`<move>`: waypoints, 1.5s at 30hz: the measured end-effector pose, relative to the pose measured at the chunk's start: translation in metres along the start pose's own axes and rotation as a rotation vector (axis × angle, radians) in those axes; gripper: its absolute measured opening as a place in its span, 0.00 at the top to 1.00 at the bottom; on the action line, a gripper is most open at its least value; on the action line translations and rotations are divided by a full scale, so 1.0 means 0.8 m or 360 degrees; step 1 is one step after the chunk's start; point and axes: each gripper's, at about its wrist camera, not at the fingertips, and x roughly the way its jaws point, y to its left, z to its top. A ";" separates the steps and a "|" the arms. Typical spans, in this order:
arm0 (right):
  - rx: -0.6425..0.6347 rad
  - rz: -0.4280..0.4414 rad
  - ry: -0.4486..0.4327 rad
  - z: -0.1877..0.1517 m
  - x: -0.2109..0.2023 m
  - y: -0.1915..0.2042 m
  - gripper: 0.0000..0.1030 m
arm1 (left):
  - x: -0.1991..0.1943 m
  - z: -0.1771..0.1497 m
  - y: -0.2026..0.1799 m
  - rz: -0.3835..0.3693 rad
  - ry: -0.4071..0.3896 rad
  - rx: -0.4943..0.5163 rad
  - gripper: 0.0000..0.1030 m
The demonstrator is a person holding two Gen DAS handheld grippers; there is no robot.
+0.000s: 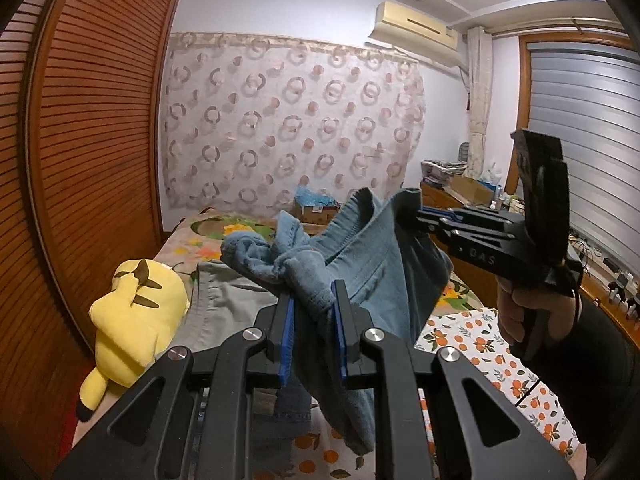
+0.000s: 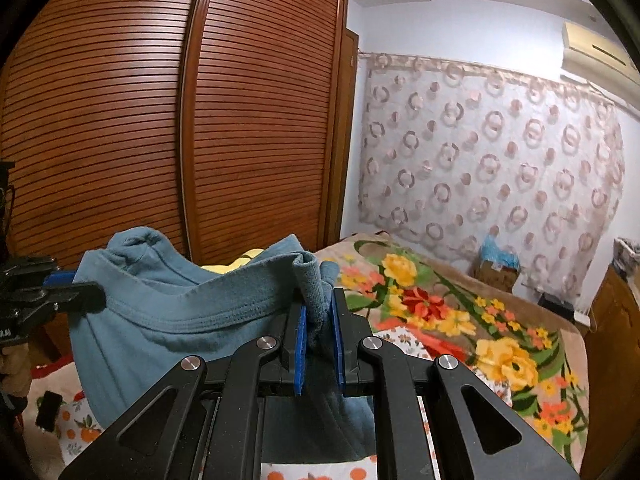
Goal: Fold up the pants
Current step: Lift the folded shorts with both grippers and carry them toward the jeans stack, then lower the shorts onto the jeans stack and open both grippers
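Note:
The blue pants (image 1: 360,248) hang in the air above the bed, stretched between both grippers. My left gripper (image 1: 314,294) at the bottom of the left wrist view is shut on a bunched edge of the fabric, which spills over and below its blue pads. To the right, held in a hand (image 1: 520,312), the right gripper (image 1: 414,218) pinches the waistband. In the right wrist view the right gripper (image 2: 318,302) is shut on a folded piece of the pants (image 2: 160,320). The left gripper (image 2: 90,292) grips the waistband at the left edge.
A yellow plush toy (image 1: 136,312) and a grey garment (image 1: 228,300) lie on the bed by the slatted wooden wardrobe (image 1: 80,120). A floral blanket (image 2: 440,312) and an orange-print sheet (image 1: 480,344) cover the bed. A cardboard box (image 1: 316,210) sits at the far end, and a cluttered desk (image 1: 460,188) stands on the right.

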 end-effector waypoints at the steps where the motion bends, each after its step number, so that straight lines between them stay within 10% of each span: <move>1: -0.0009 0.0003 0.0001 0.001 0.005 -0.001 0.89 | 0.001 0.000 0.002 0.0008 -0.0001 0.0000 0.82; 38: -0.0217 0.0311 0.0186 0.005 0.168 -0.011 0.89 | 0.049 -0.072 0.100 0.0388 0.0169 -0.0315 0.82; 45: -0.0137 0.0376 0.0277 0.017 0.183 -0.023 0.75 | 0.054 -0.081 0.106 0.0388 0.0198 -0.0319 0.66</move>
